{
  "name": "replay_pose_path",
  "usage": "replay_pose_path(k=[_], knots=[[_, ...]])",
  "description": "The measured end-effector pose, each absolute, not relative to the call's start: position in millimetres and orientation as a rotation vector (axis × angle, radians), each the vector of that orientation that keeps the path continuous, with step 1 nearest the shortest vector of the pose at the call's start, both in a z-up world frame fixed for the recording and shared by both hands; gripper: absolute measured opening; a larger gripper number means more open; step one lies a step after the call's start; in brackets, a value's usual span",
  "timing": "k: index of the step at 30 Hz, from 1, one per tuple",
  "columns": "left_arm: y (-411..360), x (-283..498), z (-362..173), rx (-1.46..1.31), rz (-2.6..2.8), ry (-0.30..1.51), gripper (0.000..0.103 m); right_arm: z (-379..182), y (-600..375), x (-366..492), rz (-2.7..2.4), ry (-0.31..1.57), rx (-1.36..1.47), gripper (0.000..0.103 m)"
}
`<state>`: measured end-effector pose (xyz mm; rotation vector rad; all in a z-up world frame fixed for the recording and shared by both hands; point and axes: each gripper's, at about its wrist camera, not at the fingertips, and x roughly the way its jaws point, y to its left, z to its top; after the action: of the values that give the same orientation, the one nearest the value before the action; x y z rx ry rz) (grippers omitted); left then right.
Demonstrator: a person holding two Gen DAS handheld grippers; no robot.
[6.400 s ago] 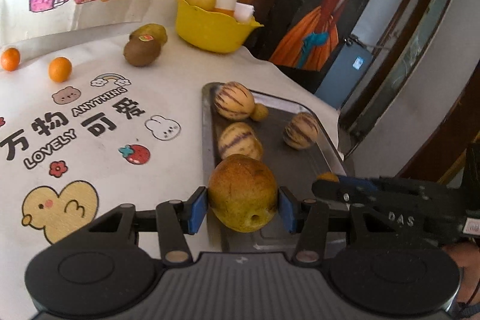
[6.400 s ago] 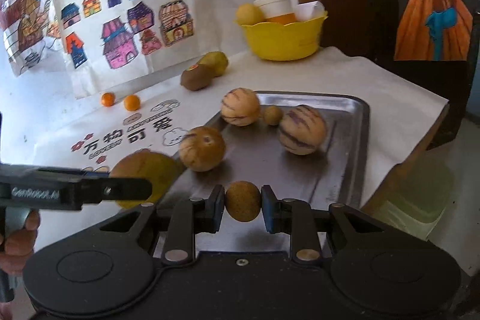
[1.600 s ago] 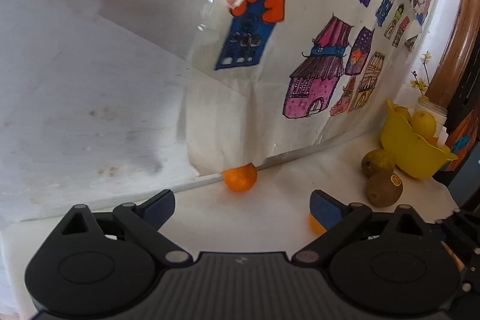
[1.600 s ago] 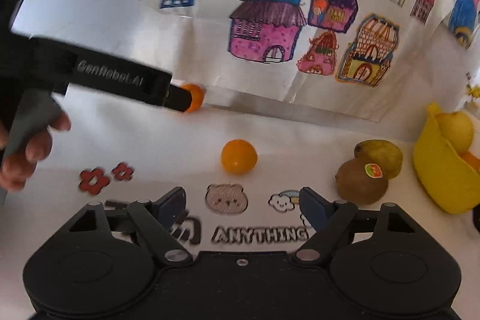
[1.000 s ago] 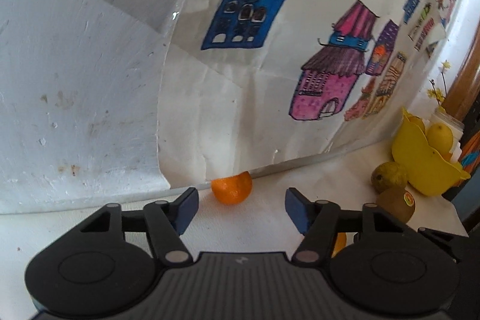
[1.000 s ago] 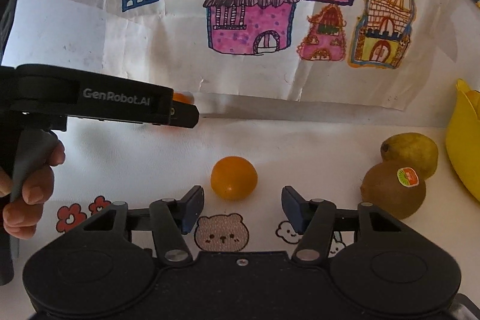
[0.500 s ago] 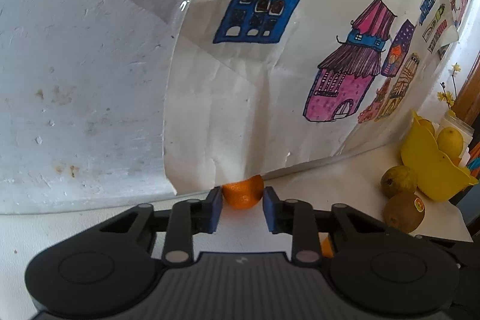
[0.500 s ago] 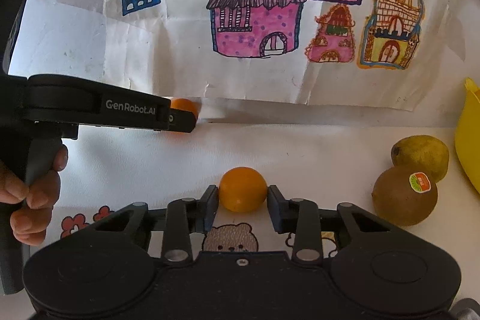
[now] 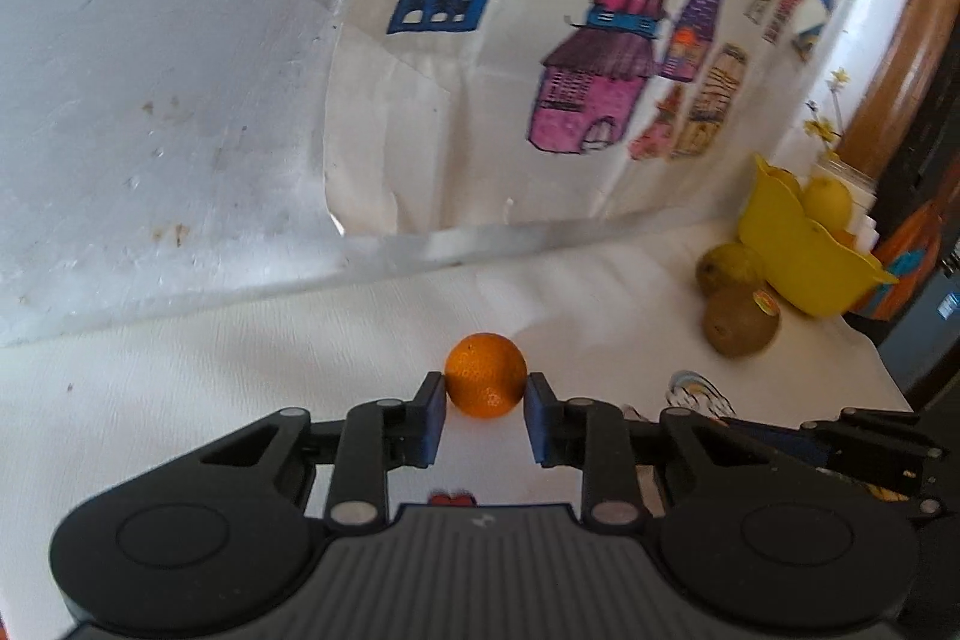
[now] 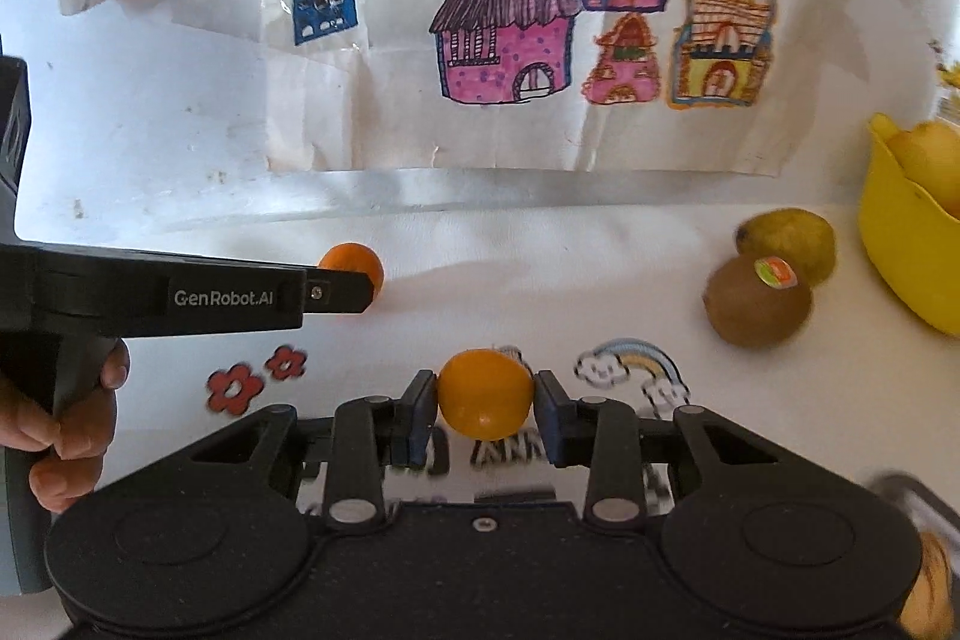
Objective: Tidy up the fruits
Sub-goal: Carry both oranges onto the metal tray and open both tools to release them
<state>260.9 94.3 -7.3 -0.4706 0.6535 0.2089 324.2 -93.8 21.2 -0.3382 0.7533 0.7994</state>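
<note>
**Two small oranges, one pinched in each of your grippers**

Your left gripper [image 9: 485, 409] has its blue pads pressed against both sides of a small orange [image 9: 486, 384]. The fruit sits at the very tips of the fingers, above the white tablecloth [image 9: 240, 370]. Your right gripper [image 10: 483, 415] pinches a second orange [image 10: 485, 402] the same way, squeezed between its blue pads over the printed flowers and rainbow cloud on the cloth.

In the right wrist view, your left gripper reaches in from the left edge as a black bar, with its orange peeking out at the tip. Your left hand [image 10: 54, 418] wraps the grip below that bar.

Further right on the cloth lie a brown kiwi [image 10: 757, 303] with a round sticker and, touching it from behind, a yellow-green pear [image 10: 792, 237]. Just beyond them stands a yellow bowl [image 10: 900, 256] holding yellow fruit.

Behind the table, a wall [image 9: 150, 70] carries paper sheets with coloured drawings of houses [image 10: 510, 10]. A blurred round fruit shows at the bottom right corner of the right wrist view; what it is cannot be told.
</note>
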Motion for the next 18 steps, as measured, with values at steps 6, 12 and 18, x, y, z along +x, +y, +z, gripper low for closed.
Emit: replay_pose_path(k=[6,12,18], knots=[[72,240,5,-0.424,0.144,0.649,0.030,31,-131,293,0.746,0.718,-0.289,0.037],[41,218,16,-0.389,0.044,0.654,0.030,44,-177,249,0.686,0.628,-0.260,0.037],[4,206,28,-0.353,-0.054,0.649,0.030,54,-226,214,0.573,0.544,-0.246,0.037]])
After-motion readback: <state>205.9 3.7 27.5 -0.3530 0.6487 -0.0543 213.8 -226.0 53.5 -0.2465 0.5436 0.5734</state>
